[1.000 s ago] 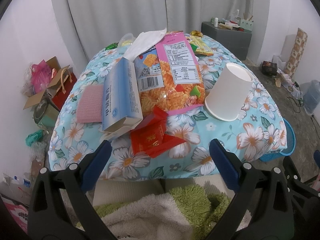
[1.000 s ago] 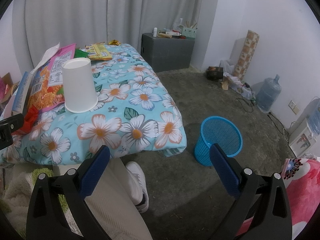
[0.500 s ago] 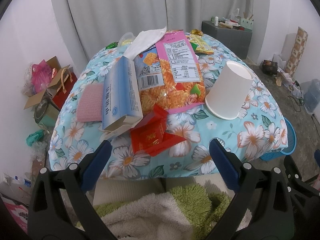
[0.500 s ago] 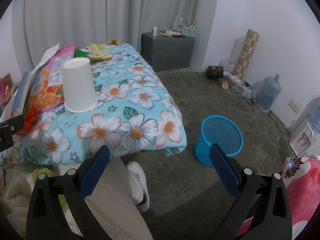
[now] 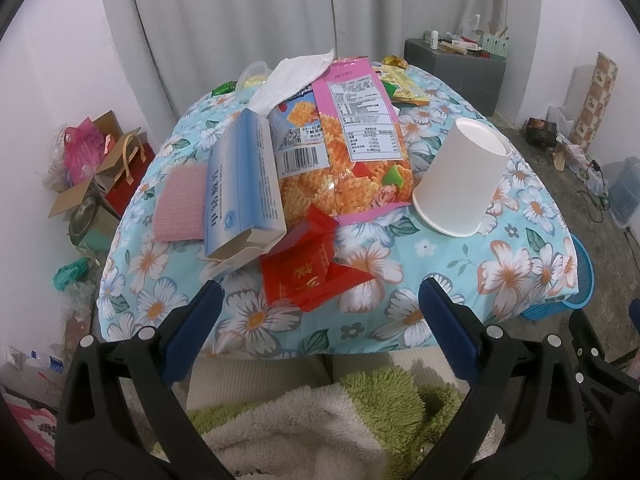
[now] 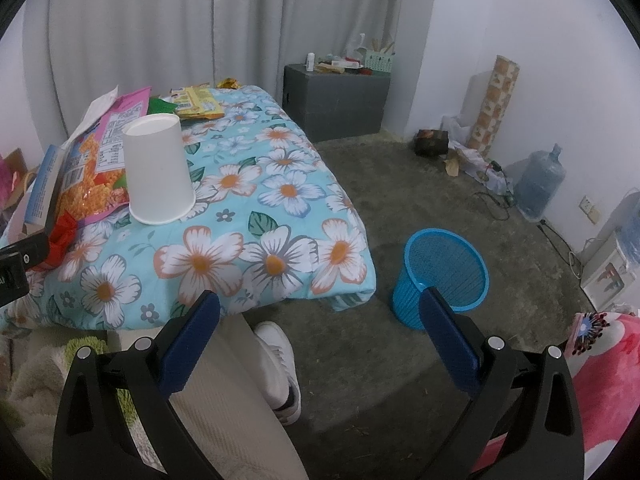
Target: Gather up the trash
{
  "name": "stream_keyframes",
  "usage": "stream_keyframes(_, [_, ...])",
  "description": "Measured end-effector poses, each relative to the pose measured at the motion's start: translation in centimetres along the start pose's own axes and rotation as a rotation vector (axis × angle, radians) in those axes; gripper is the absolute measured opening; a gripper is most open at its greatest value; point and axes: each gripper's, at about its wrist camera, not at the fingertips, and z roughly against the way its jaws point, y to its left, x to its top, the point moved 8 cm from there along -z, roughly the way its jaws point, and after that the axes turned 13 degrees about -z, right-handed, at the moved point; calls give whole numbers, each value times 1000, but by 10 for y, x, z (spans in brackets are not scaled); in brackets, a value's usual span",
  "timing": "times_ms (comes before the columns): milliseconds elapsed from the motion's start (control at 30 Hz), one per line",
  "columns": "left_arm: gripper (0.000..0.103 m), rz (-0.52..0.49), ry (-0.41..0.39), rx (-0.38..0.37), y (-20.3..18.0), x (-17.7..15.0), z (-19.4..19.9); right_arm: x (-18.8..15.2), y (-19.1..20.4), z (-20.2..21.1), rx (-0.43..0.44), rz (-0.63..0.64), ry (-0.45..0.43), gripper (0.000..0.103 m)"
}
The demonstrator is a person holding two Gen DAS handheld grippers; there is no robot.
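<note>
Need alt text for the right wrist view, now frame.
Open right gripper, holding nothing, looks past a floral-covered table at a blue mesh bin on the floor. An upside-down white paper cup stands on the table beside snack wrappers.

You have the flower-print quilted surface (image 5: 520,276) ahead. On it, the upturned white paper cup (image 5: 460,178) stands right of the orange snack bag with pink edge (image 5: 356,160). The pale blue carton box (image 5: 242,184) lies left of the bag, overlapping it; the pink knitted cloth (image 5: 180,204) lies left of the box. The red foil wrapper (image 5: 312,268) sits nearest you, touching the box's open end. A white tissue (image 5: 296,76) lies over the bag's far end. The blue mesh plastic bin (image 6: 444,272) stands on the floor just right of the surface's near corner.
</note>
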Motion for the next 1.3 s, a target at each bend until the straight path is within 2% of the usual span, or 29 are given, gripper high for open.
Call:
stream_keyframes(267, [94,65,1,-7,24,-9,-5,12,10,-7,15,13,-29,97])
stream_keyframes(567, [94,254,-93,-31,99,-5,-3,61,42,7,106,39,-186,97])
stream_keyframes(633, [94,279,-119,-59,114,-6,-7,69,56,8,148,61,-204,97])
stream_keyframes(767, [94,304,-213,-213,129,-7,-11,76,78,5,206,86,-201,97])
stream_keyframes(900, [94,335,-211,-260,137,-13,-18,76,90,-2,257,87,-180,97])
stream_keyframes(1000, [94,347,-210,-323,132,-13,-25,74,100,-11,279,105,-152,97])
stream_keyframes(1067, [94,335,-206,-353,126,-13,-27,73,104,-15,289,113,-132,97])
stream_keyframes(1167, [94,242,-245,-413,112,-12,-18,73,108,-22,295,121,-111,97])
stream_keyframes(1300, [94,2,-299,-419,74,-14,5,75,111,-25,321,121,-99,97])
